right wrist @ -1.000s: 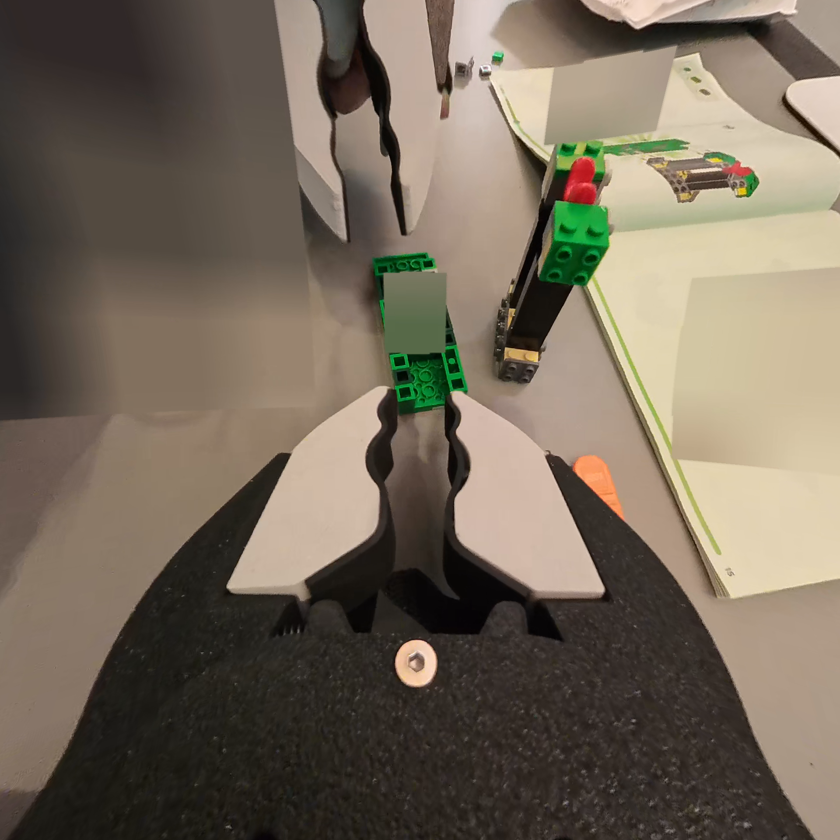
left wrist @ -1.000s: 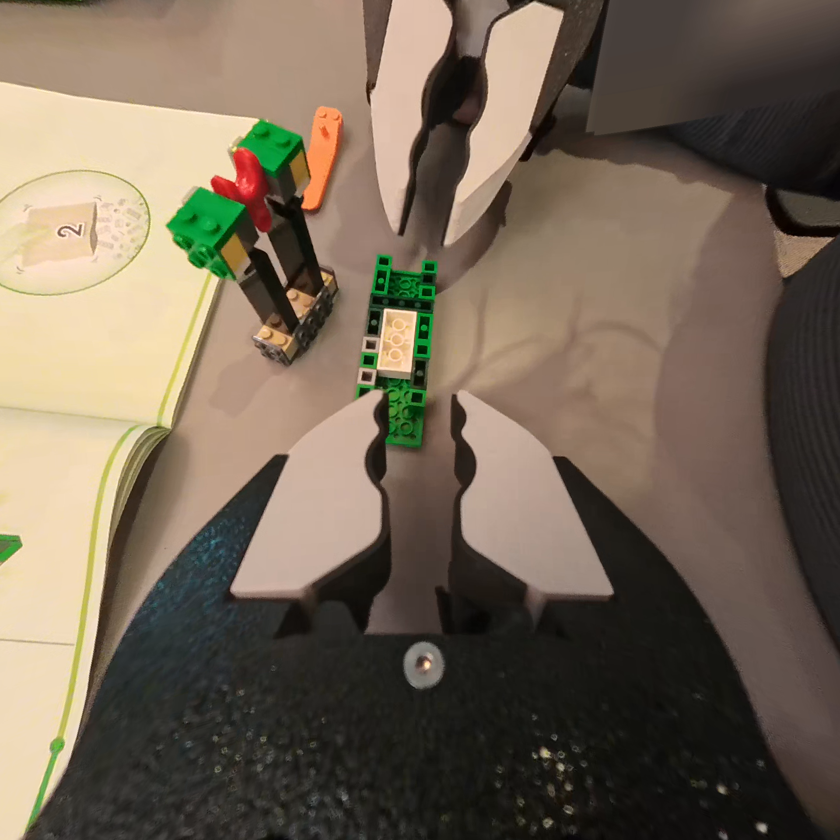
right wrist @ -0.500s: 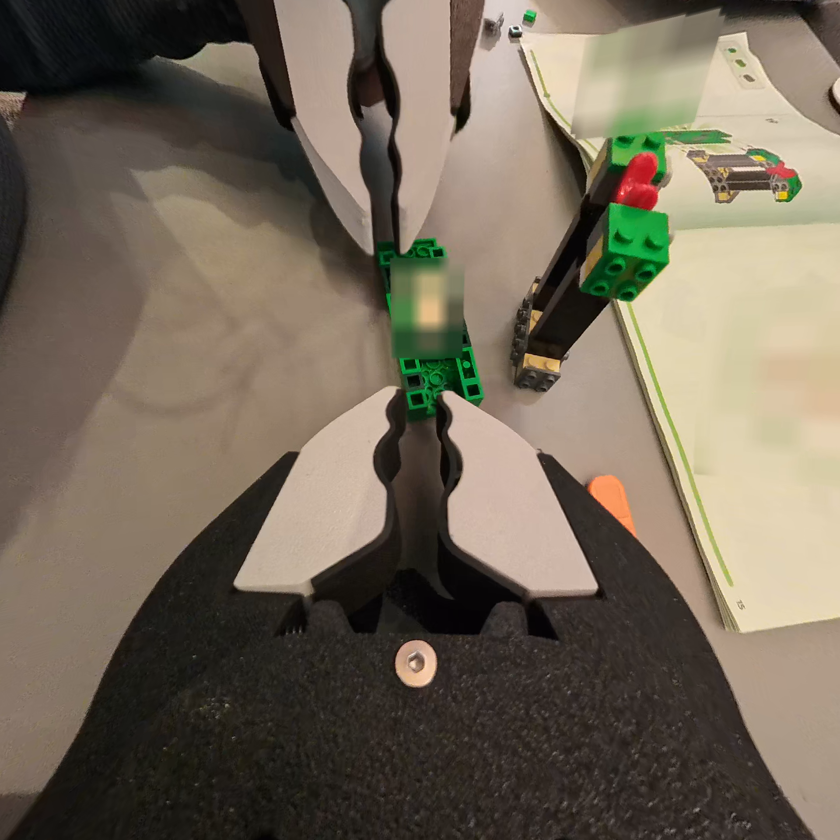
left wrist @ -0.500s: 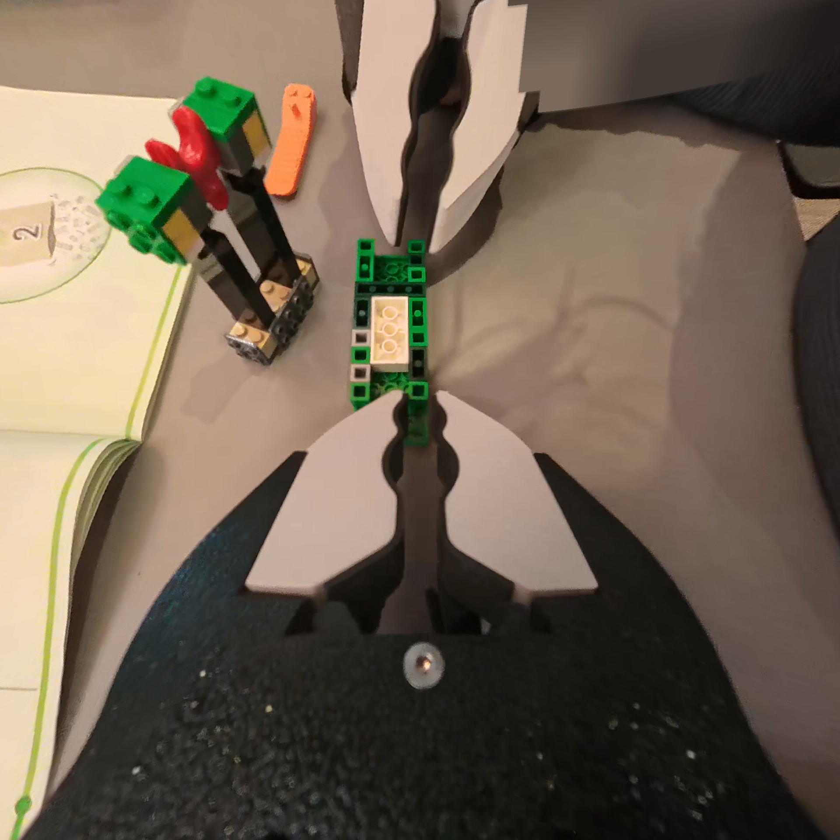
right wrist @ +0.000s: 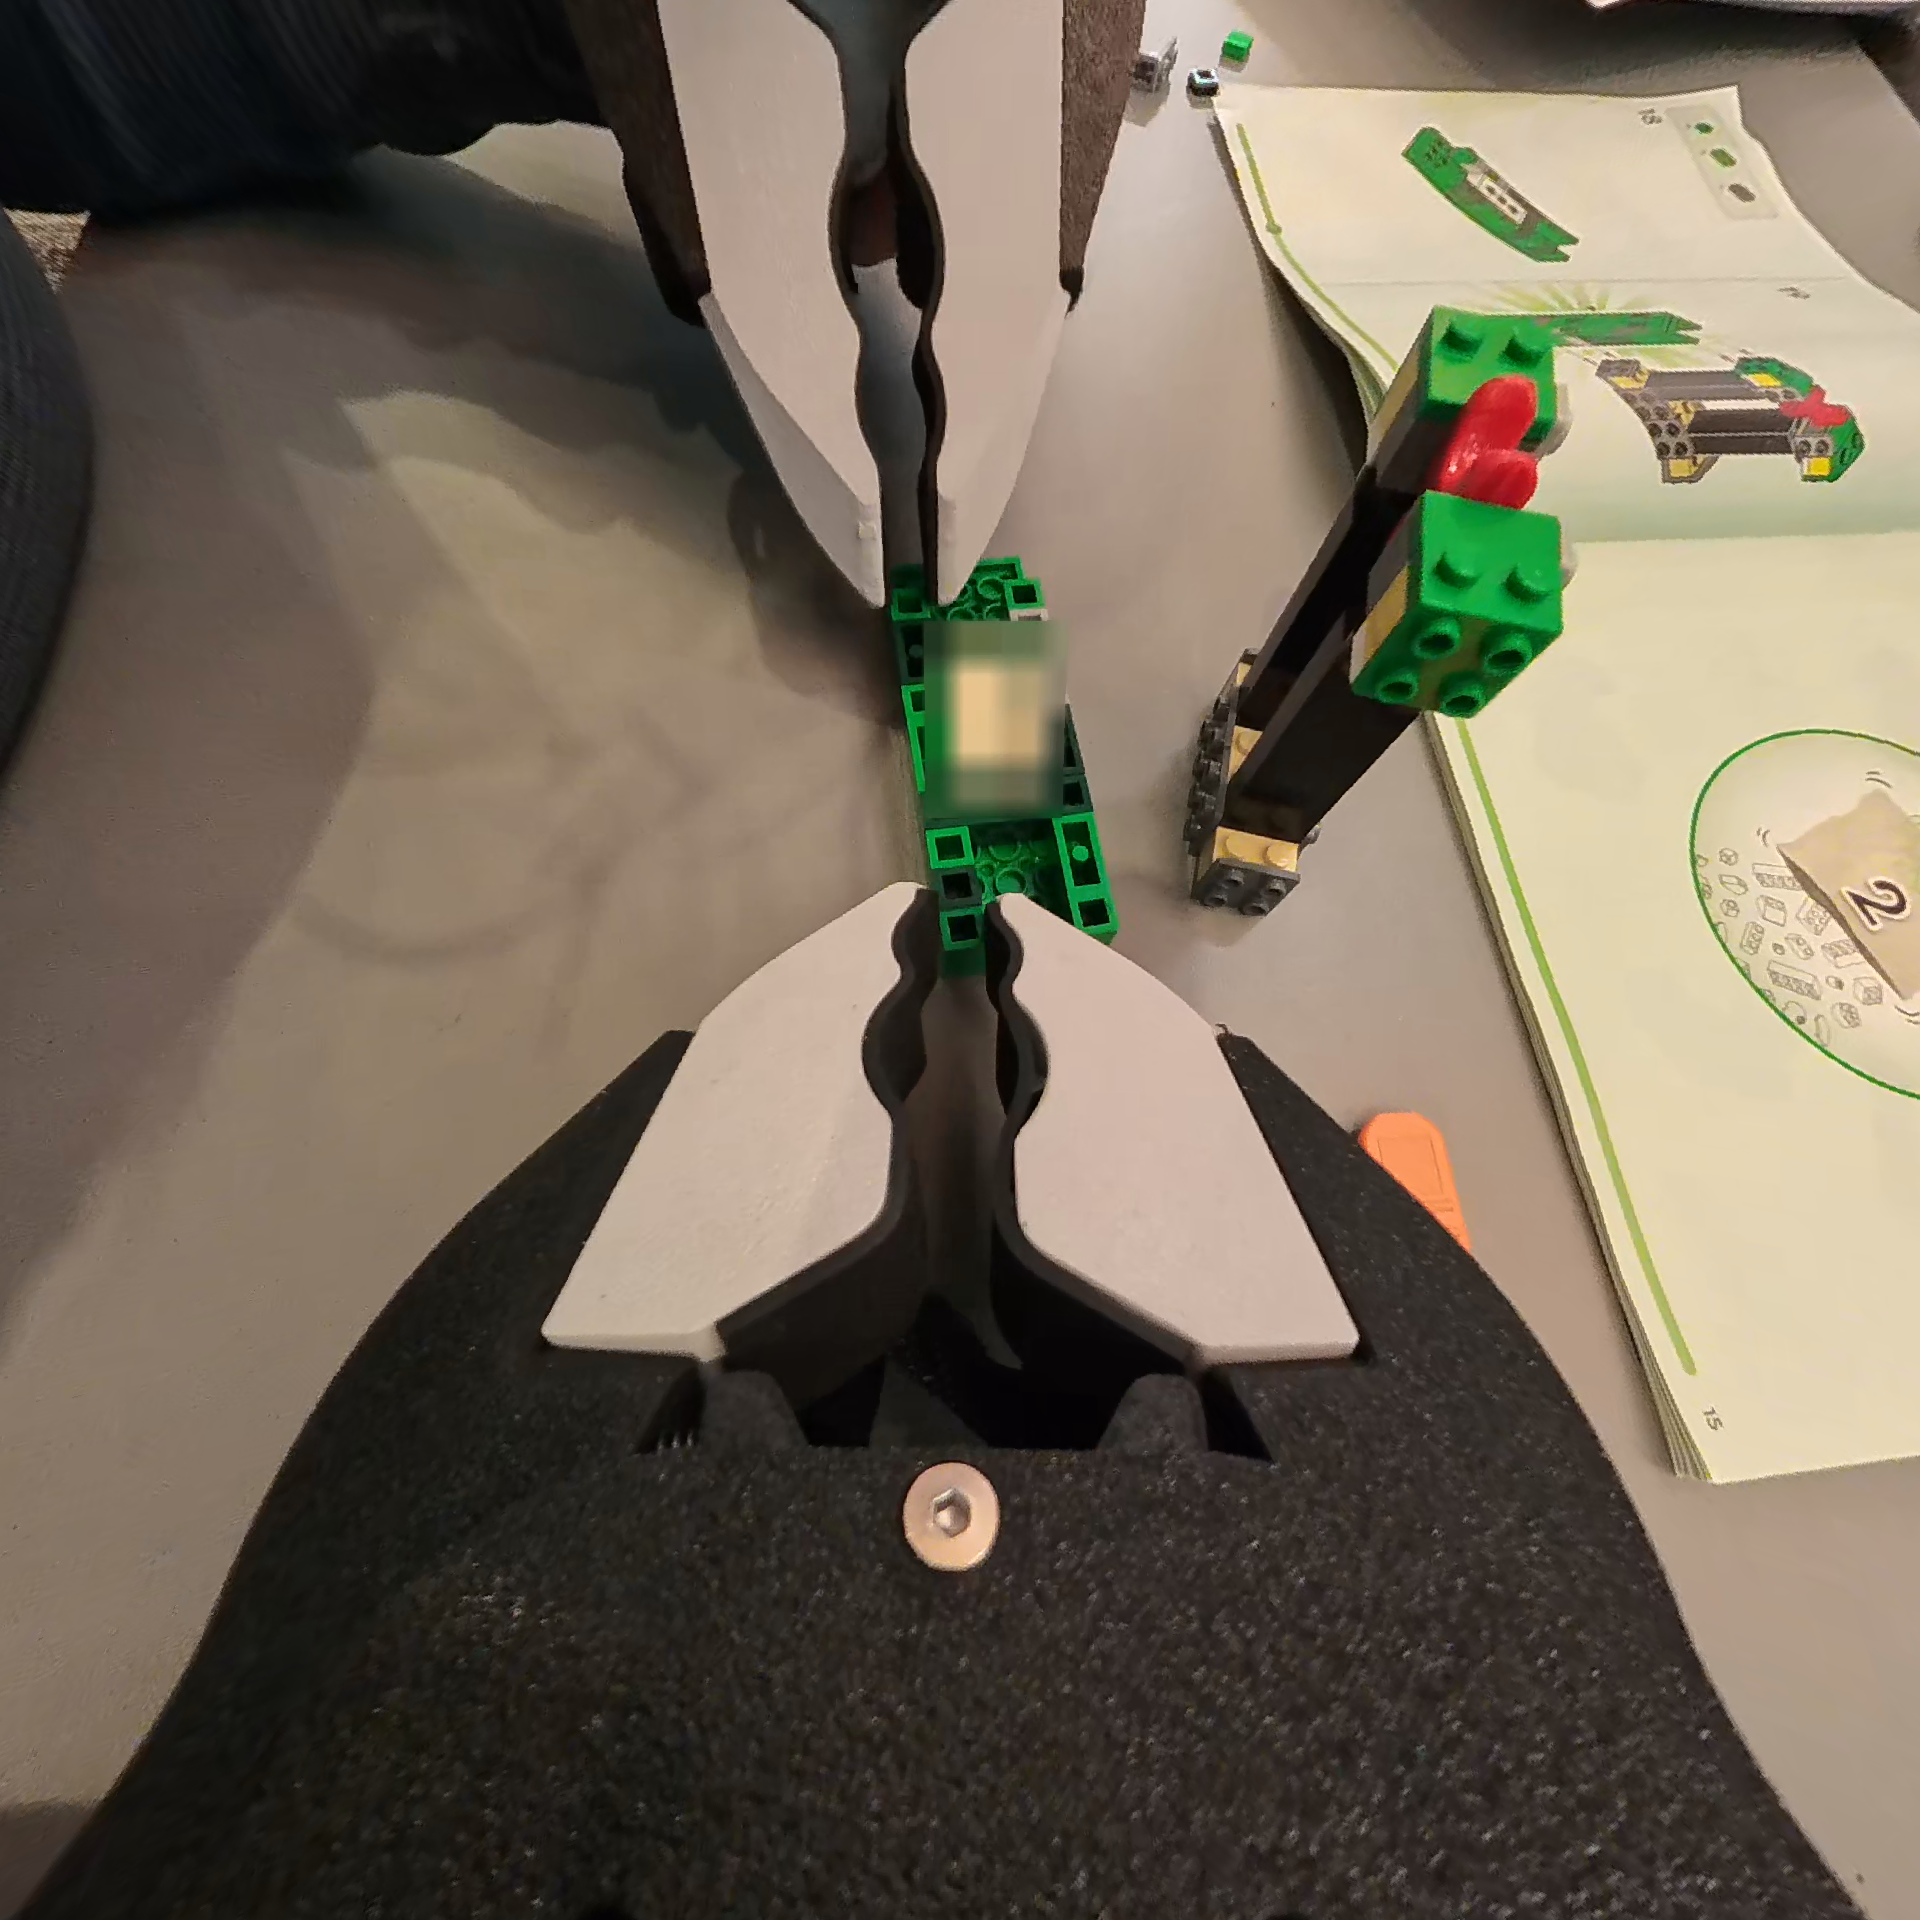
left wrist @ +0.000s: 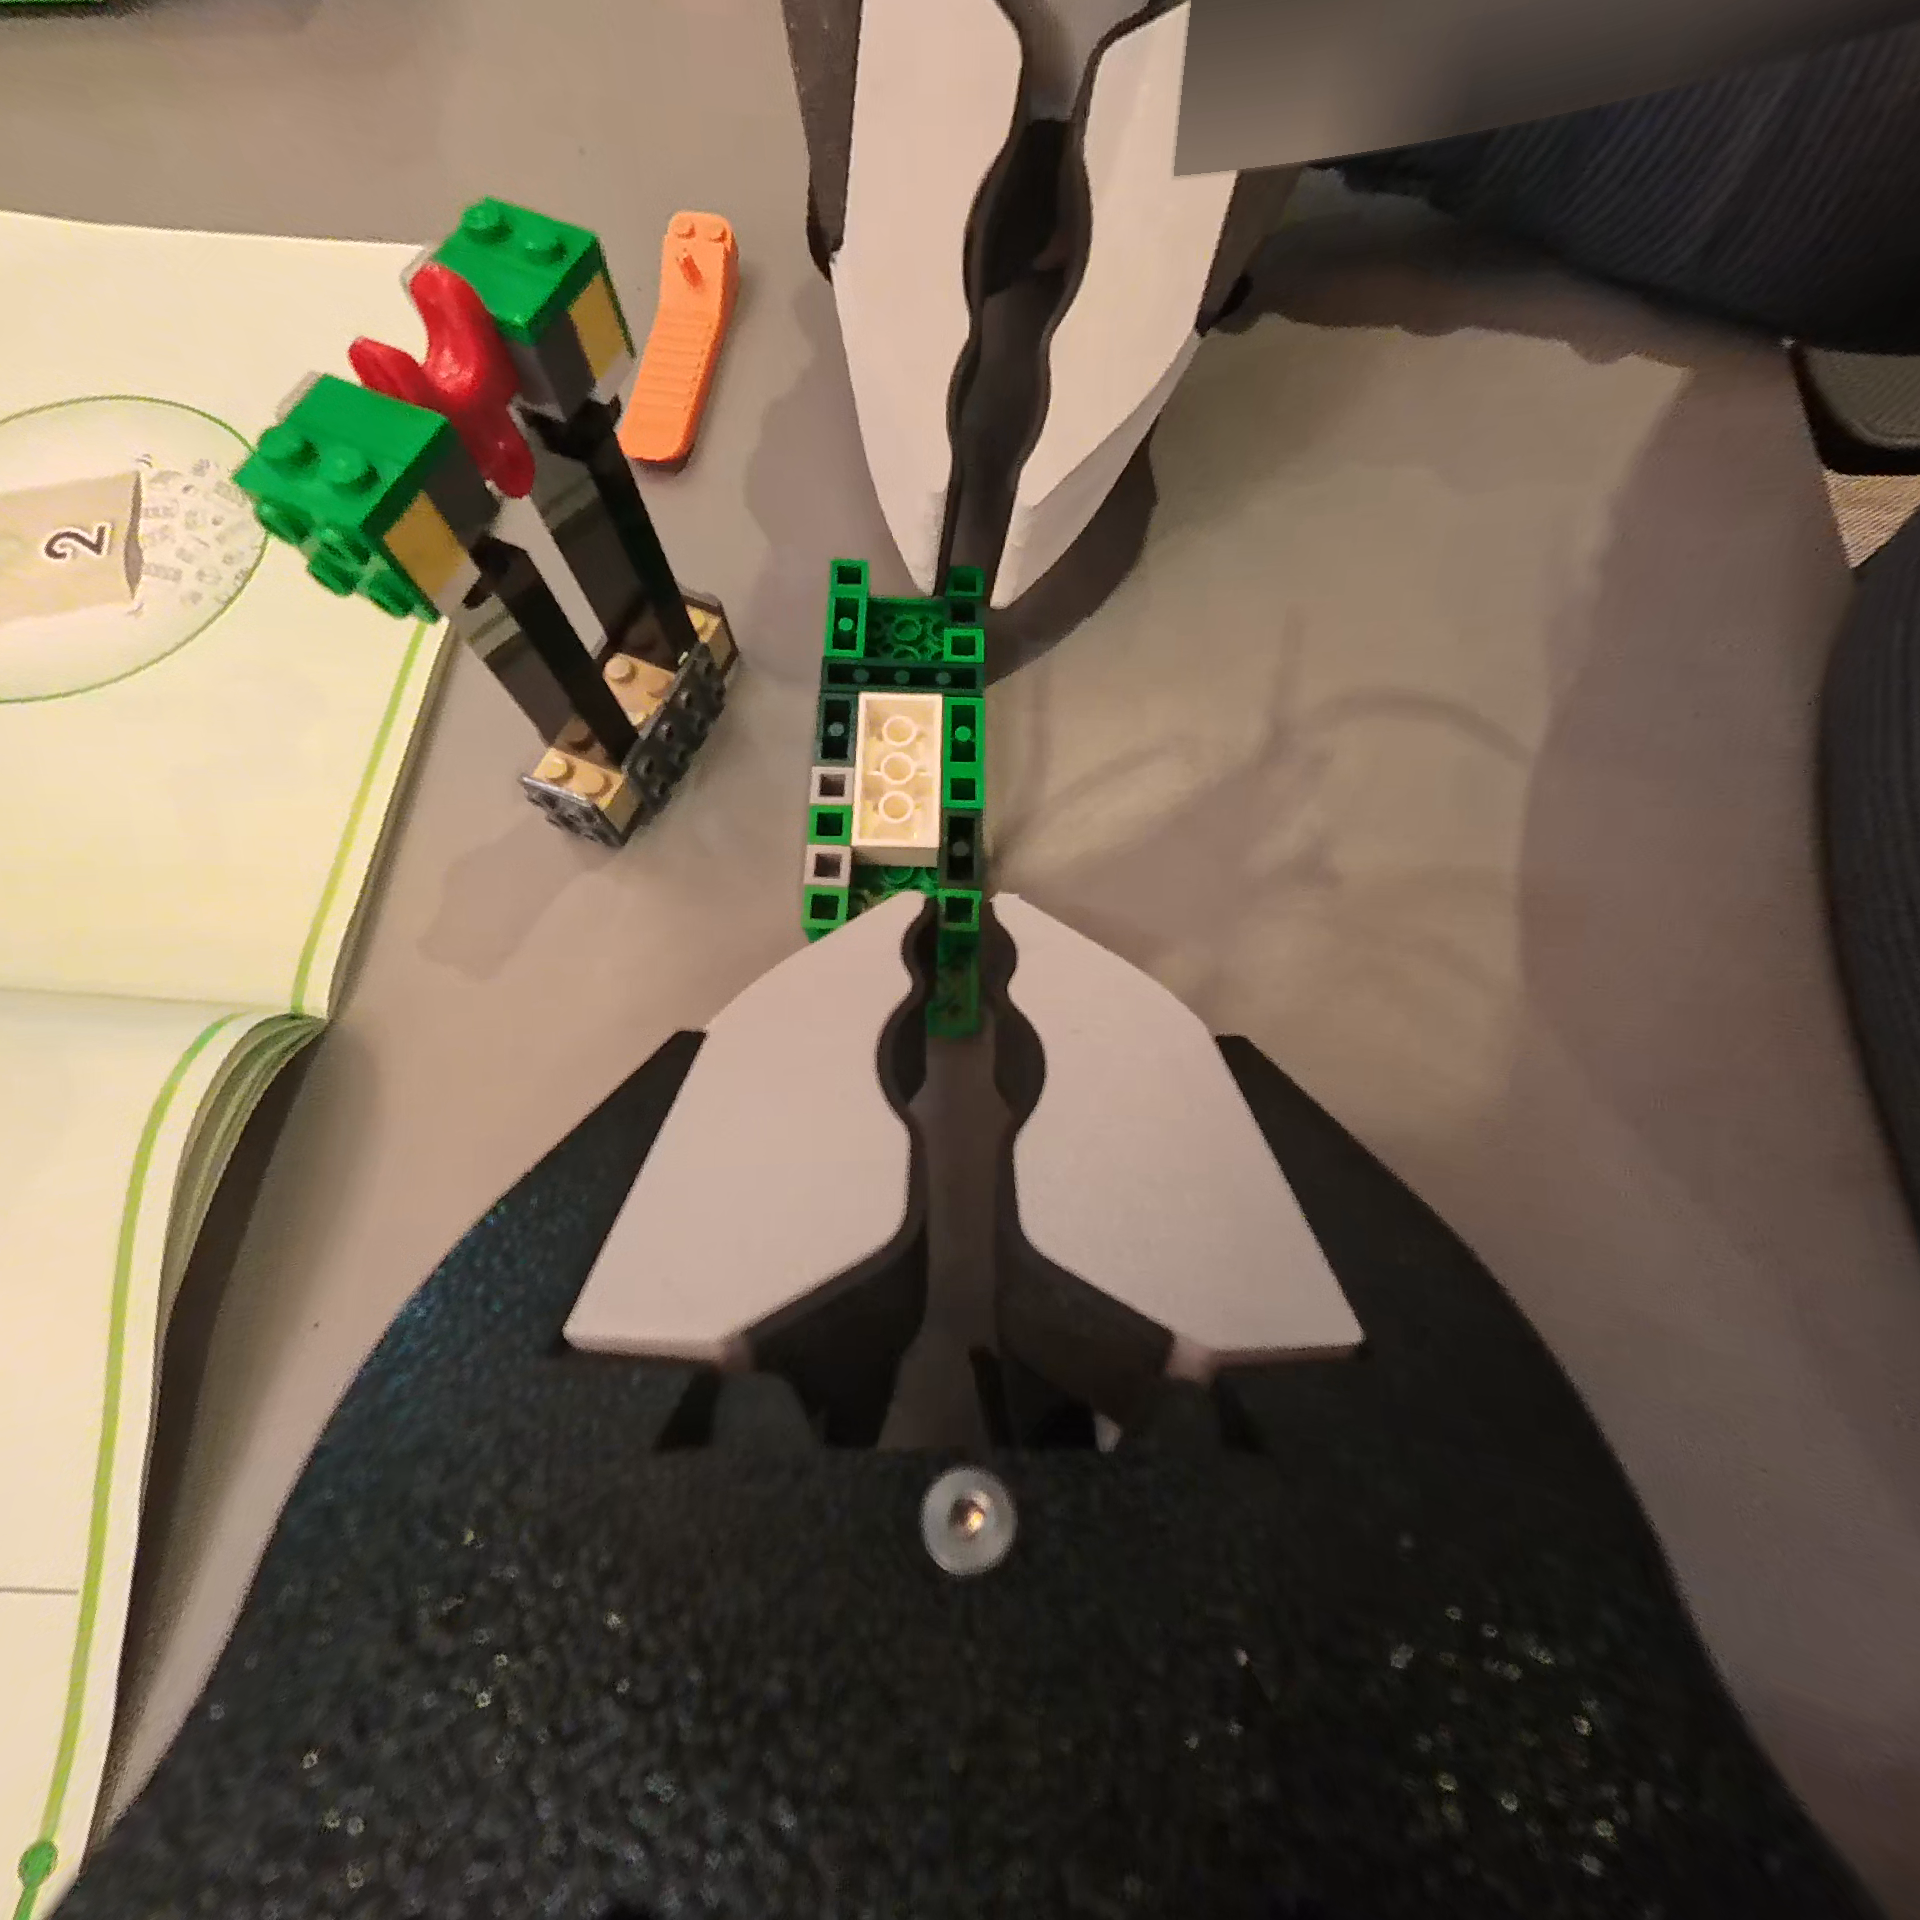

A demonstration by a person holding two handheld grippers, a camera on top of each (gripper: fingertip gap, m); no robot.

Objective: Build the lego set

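A long green lego assembly [left wrist: 964, 769] with a white brick [left wrist: 899, 774] on top lies flat on the grey table; it also shows in the right wrist view [right wrist: 1013, 862]. My left gripper [left wrist: 956, 914] is shut on the one-stud-wide edge at its near end. My right gripper [right wrist: 958, 920] is shut on the same edge at the opposite end. Each gripper shows at the top of the other's view, tips down on the assembly. A tall build [left wrist: 582, 623] of black beams with green blocks and a red piece stands beside it [right wrist: 1309, 675].
An orange brick separator [left wrist: 681, 338] lies behind the tall build and shows at the right of my right gripper [right wrist: 1418, 1174]. An open instruction booklet [left wrist: 156, 779] [right wrist: 1662, 935] lies beside the builds. Small loose pieces [right wrist: 1205, 78] lie at the far edge.
Both grippers have moved in toward the two ends of the green assembly and their fingers have narrowed onto its edge. The tall build and the booklet have stayed in place.
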